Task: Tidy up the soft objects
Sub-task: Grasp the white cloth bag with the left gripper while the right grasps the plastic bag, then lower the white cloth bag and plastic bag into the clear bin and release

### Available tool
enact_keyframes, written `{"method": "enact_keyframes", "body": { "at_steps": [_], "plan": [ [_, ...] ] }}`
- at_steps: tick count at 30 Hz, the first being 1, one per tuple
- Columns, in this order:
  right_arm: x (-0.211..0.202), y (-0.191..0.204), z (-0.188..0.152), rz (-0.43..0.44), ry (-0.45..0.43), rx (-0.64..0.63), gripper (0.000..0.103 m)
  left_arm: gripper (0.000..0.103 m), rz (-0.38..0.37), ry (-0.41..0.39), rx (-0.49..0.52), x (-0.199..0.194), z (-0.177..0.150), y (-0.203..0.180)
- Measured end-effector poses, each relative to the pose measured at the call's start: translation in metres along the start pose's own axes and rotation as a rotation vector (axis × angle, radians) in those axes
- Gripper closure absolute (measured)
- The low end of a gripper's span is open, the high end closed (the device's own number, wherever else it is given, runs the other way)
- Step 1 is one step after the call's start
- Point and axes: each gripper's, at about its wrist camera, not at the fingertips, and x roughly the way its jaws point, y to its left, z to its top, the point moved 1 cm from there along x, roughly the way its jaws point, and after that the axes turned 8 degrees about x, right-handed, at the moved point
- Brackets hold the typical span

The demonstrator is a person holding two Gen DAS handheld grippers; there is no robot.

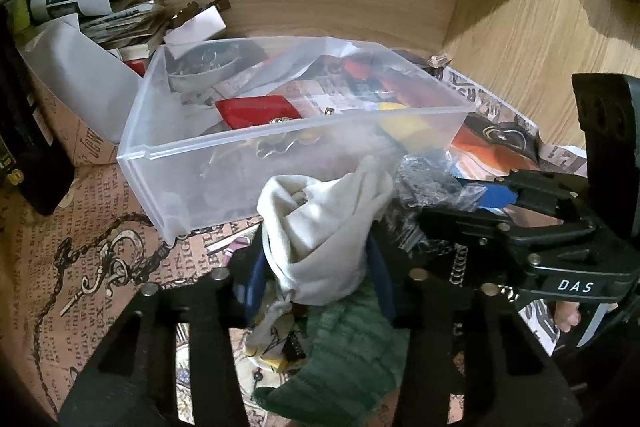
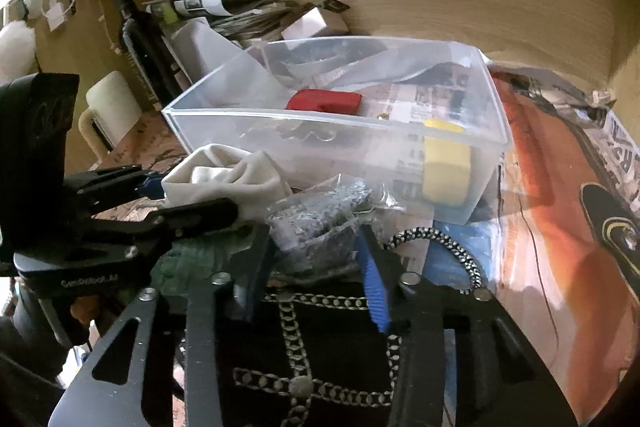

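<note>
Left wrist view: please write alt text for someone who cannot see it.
The left gripper holds a bunched white cloth between its fingers, in front of a clear plastic bin containing a red item. The right gripper reaches in beside a crinkled plastic bag.

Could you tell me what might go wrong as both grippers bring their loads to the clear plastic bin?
1. The left gripper holds the cream-white cloth bunched, with loose folds; these could snag the clear plastic bin on its near rim.
2. The right gripper grips a crinkly transparent bag of grey material; it may slip.
3. The grippers sit close together and could collide.
</note>
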Motion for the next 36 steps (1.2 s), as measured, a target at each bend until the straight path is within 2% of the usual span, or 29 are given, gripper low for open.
{"method": "enact_keyframes", "body": {
  "at_steps": [4, 8, 17, 29, 32, 35, 36],
  "plan": [
    [-0.006, 0.005, 0.001, 0.005, -0.019, -0.014, 0.075, 0.07, -0.007, -0.015, -0.002, -0.008, 0.0, -0.001],
    [-0.018, 0.009, 0.003, 0.01, -0.055, -0.027, 0.076, 0.073, -0.01, -0.048, 0.0, -0.022, 0.003, -0.001],
    [-0.051, 0.02, 0.012, 0.011, -0.163, -0.056, 0.077, 0.074, 0.008, -0.146, 0.007, -0.06, 0.015, -0.003],
    [-0.088, 0.019, 0.043, -0.007, -0.35, -0.047, 0.077, 0.074, 0.089, -0.288, -0.034, -0.097, 0.046, 0.016],
    [-0.083, 0.015, 0.047, -0.018, -0.338, -0.044, 0.077, 0.074, 0.107, -0.289, -0.047, -0.094, 0.05, 0.023],
    [-0.073, 0.01, 0.042, -0.013, -0.282, -0.034, 0.077, 0.074, 0.132, -0.279, -0.052, -0.087, 0.051, 0.03],
    [-0.065, 0.008, 0.04, -0.018, -0.246, -0.03, 0.073, 0.074, 0.14, -0.272, -0.054, -0.083, 0.052, 0.033]
  ]
}}
